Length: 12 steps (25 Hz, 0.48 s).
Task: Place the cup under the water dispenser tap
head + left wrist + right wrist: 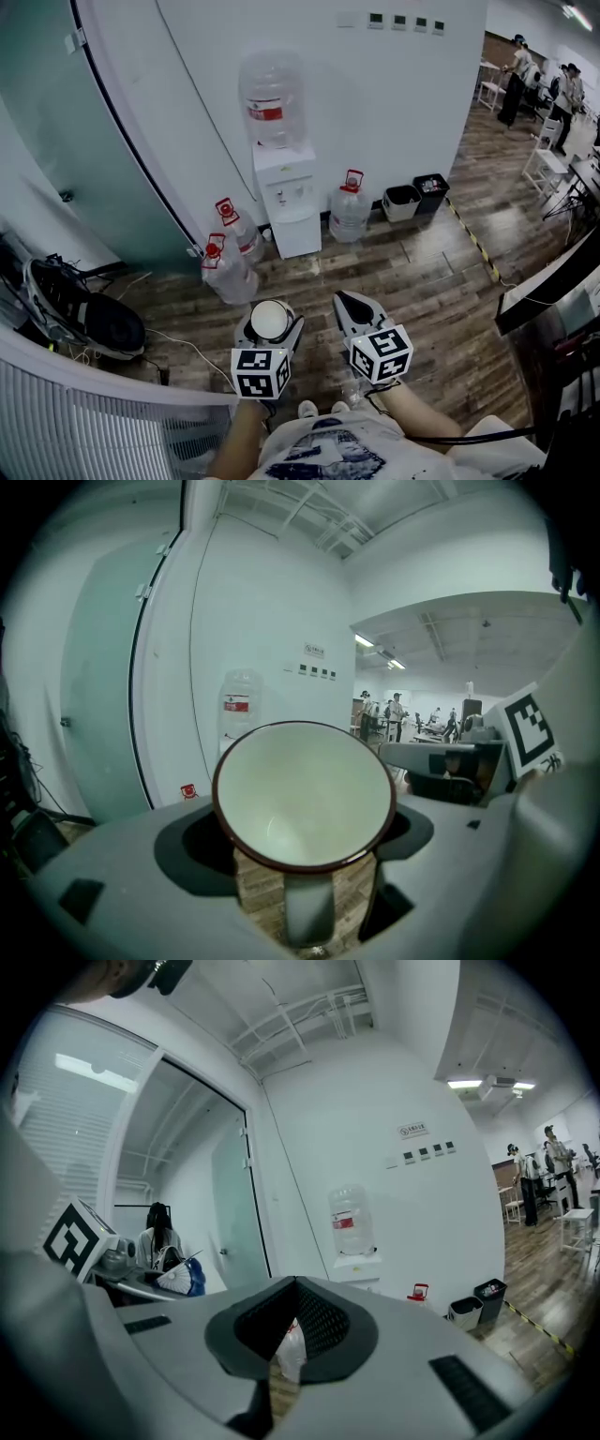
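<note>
left tongs [269, 326] clamped white cup [305, 794], likely for carrying to the far-off water dispenser [286, 202] | right tongs [292, 1335] closed, empty, idle

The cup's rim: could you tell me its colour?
The cup's rim is dark red-brown; left gripper view shows it best.

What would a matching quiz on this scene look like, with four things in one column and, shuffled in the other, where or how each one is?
Things:
1. cup
2. upturned bottle
3. bins
4. right gripper

Place or state:
A. on the floor, right of the dispenser
B. jaws together, nothing held
C. on top of the dispenser
D. gripped in the left gripper

Pairs: 1-D, 2-C, 3-A, 4-B.
</note>
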Tool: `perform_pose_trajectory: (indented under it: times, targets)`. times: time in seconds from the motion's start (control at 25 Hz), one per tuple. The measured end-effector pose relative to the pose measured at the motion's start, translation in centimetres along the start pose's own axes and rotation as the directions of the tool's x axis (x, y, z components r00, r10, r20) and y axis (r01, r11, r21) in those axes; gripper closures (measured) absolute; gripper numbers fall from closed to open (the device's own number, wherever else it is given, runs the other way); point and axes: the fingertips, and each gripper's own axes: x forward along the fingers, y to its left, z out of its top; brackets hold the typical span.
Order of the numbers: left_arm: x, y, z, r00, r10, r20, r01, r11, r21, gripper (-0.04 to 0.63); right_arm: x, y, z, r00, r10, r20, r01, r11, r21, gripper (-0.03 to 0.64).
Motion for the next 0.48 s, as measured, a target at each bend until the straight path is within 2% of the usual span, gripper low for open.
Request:
perform_pose_trajectory:
  times: [0.48]
  targets:
    - [1.3,-2.1,-1.6,1.0,0.013,-0.013,-0.014,1.0,-0.026,0.155,-1.5,-2.6,-1.9,0.999,0.02,-0.025,-0.02,1.0,0.023,0.596]
